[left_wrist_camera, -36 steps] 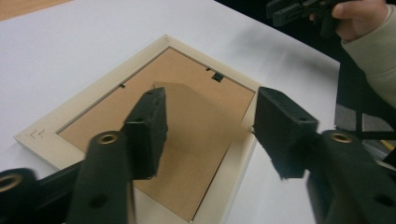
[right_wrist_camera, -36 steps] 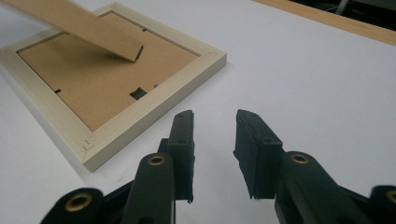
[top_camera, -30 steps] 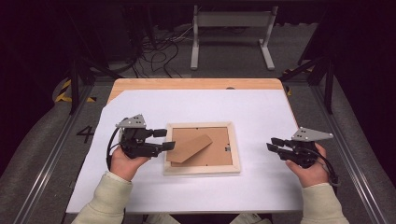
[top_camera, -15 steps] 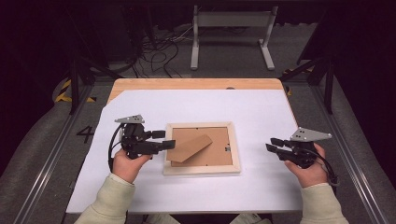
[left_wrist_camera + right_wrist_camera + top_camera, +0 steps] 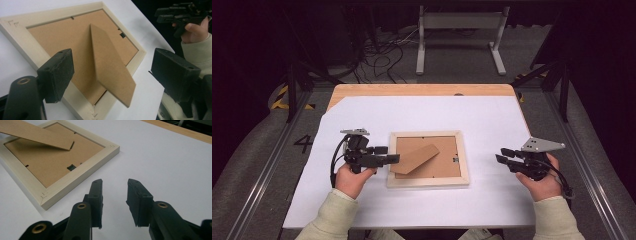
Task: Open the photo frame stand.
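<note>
A pale wooden frame (image 5: 428,159) lies face down on the white sheet (image 5: 492,120) in the middle of the table (image 5: 412,90), its brown stand (image 5: 414,159) lifted off the backing board. Left gripper (image 5: 384,154): jaws wide apart, over the frame's left edge, either side of the stand's free end. Right gripper (image 5: 503,155): jaws apart, empty, well right of the frame.

- My high camera looks down from above at the whole table (image 5: 492,112).
- My two gripper cameras sit low and close.
- All see the picture frame (image 5: 428,179) (image 5: 22,47) (image 5: 82,171).
</note>
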Available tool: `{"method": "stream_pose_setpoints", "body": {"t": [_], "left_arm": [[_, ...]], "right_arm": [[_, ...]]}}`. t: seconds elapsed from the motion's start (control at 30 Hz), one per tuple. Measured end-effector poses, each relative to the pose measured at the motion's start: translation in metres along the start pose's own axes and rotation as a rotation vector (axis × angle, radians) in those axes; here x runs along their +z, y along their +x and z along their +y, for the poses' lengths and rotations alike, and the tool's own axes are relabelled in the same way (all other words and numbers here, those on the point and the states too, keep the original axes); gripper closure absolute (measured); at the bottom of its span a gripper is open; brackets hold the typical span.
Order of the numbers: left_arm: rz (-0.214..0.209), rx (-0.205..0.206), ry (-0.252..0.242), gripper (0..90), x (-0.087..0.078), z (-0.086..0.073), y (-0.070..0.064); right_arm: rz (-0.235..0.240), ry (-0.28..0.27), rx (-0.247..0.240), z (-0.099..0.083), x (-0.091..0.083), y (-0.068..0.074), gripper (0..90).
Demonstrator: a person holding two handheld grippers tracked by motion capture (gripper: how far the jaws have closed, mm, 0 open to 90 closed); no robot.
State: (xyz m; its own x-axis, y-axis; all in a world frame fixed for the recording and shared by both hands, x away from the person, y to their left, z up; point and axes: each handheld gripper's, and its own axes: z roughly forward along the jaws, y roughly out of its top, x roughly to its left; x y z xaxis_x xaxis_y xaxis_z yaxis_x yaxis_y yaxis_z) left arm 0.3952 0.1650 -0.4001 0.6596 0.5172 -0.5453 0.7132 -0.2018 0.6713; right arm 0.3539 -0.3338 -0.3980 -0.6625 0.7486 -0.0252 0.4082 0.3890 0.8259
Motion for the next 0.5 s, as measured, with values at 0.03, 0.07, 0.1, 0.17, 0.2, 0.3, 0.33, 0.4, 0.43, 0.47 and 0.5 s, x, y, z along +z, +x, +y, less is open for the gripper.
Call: {"method": "stream_pose_setpoints", "body": {"t": [0.03, 0.07, 0.1, 0.17, 0.2, 0.3, 0.33, 0.4, 0.43, 0.47, 0.5], "left_arm": [[0.002, -0.008, 0.016, 17.9, 0.003, -0.001, 0.002], [-0.003, -0.016, 0.024, 17.9, 0.004, -0.001, 0.003], [-0.003, -0.016, 0.024, 18.0, 0.004, -0.001, 0.003], [-0.013, -0.031, 0.037, 17.9, 0.008, -0.003, 0.007], [-0.017, -0.034, 0.04, 18.0, 0.009, -0.004, 0.008], [-0.028, -0.041, 0.056, 18.1, 0.012, -0.004, 0.009], [-0.027, -0.04, 0.059, 18.1, 0.013, -0.004, 0.009], [-0.034, -0.044, 0.071, 18.2, 0.016, -0.005, 0.01], [-0.042, -0.049, 0.076, 18.5, 0.017, -0.005, 0.011], [-0.046, -0.05, 0.083, 19.2, 0.018, -0.006, 0.011], [-0.051, -0.052, 0.09, 20.0, 0.02, -0.006, 0.011]], "right_arm": [[-0.001, 0.001, -0.001, 0.0, 0.0, 0.0, 65.0], [-0.001, 0.001, -0.001, 0.0, 0.0, 0.0, 64.9], [-0.001, 0.001, -0.001, 0.0, 0.0, 0.0, 64.9], [-0.001, 0.001, -0.001, 0.0, 0.0, 0.0, 64.9], [-0.001, 0.002, -0.002, 0.0, 0.0, 0.0, 64.8], [0.001, 0.0, -0.001, 0.0, 0.0, 0.0, 64.6], [0.002, 0.001, -0.001, 0.0, 0.001, 0.0, 64.6], [0.001, 0.002, -0.002, 0.0, 0.001, 0.0, 64.4], [0.001, 0.003, -0.003, 0.0, 0.001, 0.0, 64.3], [0.001, 0.004, -0.002, 0.0, 0.001, 0.0, 64.3], [0.001, 0.005, -0.002, -0.001, 0.001, 0.001, 64.2]]}}
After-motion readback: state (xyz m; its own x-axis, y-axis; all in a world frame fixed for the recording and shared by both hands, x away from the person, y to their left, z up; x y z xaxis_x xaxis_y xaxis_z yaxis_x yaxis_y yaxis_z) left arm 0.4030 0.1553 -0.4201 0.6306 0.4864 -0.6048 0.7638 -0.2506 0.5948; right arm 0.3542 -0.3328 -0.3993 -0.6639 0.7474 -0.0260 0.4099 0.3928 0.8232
